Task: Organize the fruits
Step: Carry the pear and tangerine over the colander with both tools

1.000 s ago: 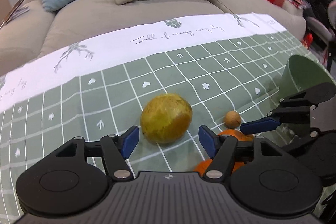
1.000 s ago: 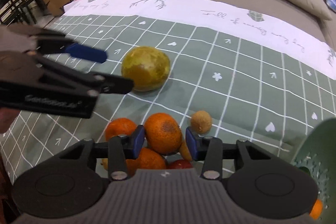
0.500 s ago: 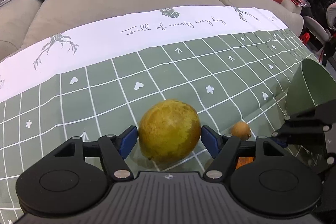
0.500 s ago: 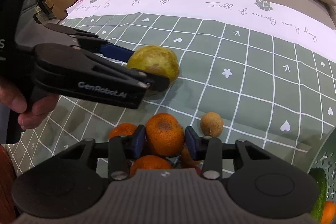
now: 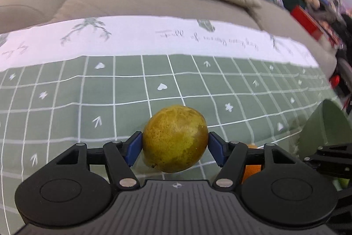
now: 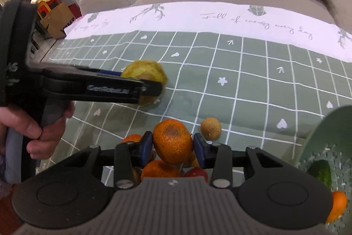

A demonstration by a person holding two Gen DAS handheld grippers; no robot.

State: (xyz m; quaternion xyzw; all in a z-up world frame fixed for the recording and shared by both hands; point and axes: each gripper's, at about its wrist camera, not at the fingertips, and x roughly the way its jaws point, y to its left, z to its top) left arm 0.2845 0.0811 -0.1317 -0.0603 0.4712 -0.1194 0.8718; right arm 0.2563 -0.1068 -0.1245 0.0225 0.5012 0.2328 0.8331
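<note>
Sorting has barely begun: the left claw (image 5: 175,144) is closing on the yellow-green citrus (image 5: 175,138), the right claw (image 6: 172,146) grips a tangerine (image 6: 172,140), while the green colander (image 6: 323,160) holds only a few fruits.

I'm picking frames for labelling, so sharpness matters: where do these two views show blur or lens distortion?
Left wrist view: the yellow-green round fruit is sharp, while the cluttered right edge smears and the green grid tablecloth lines bow. Right wrist view: that fruit and the left gripper are motion-blurred; the orange mandarin between the blue pads is crisp.
</note>
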